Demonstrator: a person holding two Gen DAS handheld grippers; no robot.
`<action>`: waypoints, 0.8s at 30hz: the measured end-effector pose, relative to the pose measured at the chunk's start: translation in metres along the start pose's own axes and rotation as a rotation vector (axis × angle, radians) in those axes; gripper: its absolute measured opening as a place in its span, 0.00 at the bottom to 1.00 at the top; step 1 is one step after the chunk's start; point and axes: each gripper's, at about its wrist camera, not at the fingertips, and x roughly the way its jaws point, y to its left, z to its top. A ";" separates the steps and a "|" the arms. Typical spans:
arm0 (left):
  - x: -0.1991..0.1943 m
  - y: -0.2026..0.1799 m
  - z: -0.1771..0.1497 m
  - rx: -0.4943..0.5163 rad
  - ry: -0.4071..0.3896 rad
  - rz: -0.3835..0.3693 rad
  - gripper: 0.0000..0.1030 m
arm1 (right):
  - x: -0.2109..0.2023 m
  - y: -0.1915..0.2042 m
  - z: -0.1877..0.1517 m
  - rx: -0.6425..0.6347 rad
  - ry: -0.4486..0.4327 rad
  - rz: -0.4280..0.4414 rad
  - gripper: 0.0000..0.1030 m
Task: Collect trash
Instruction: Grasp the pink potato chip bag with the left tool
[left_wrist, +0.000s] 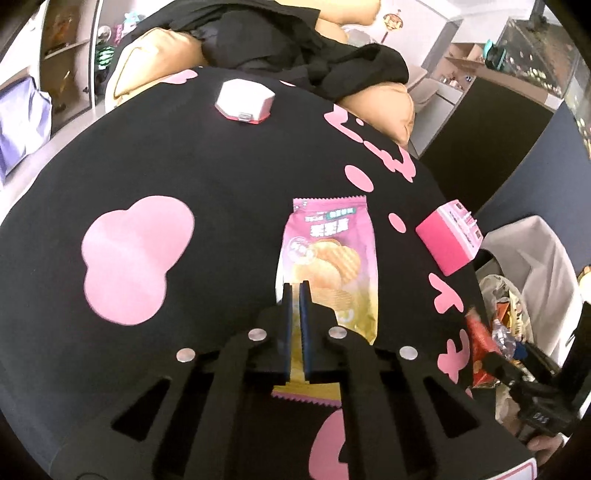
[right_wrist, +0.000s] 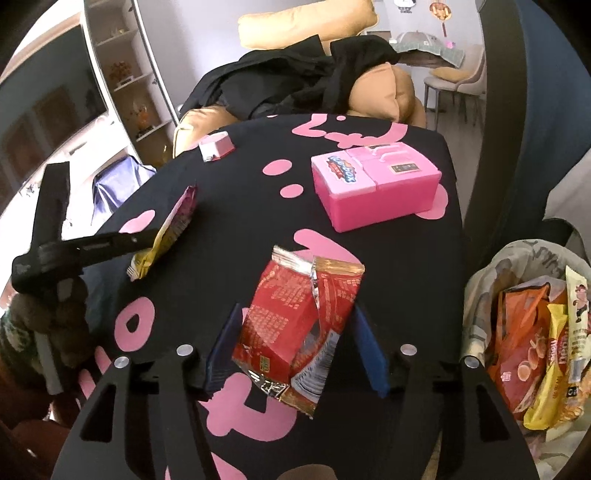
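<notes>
A black tablecloth (right_wrist: 236, 206) with pink shapes covered the table. Left of the pink box (right_wrist: 373, 184), the left gripper (left_wrist: 295, 291) pinched the pink chip bag (left_wrist: 328, 254). Only the right wrist view showed the right gripper (right_wrist: 295, 328) spread around the red wrapper (right_wrist: 295, 325) and the trash bag (right_wrist: 491, 269) right of the box.

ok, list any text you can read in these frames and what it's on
"BOX": end of the logo on the pink toy box; the rest of the logo is blurred.
Pink chips bag: large Chinese characters, too blurred to read.
Red wrapper: fine print, too small.
Discarded wrappers in the trash bin: lettering not legible.
</notes>
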 end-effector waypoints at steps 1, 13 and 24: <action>-0.003 0.001 0.000 -0.002 -0.005 -0.001 0.04 | 0.003 -0.001 -0.002 0.006 0.011 0.003 0.56; -0.038 0.012 0.002 -0.025 -0.080 -0.040 0.27 | 0.025 0.006 -0.005 0.000 0.093 0.005 0.74; -0.038 -0.009 -0.015 0.039 -0.047 -0.064 0.46 | 0.014 0.018 0.005 -0.106 0.038 -0.072 0.35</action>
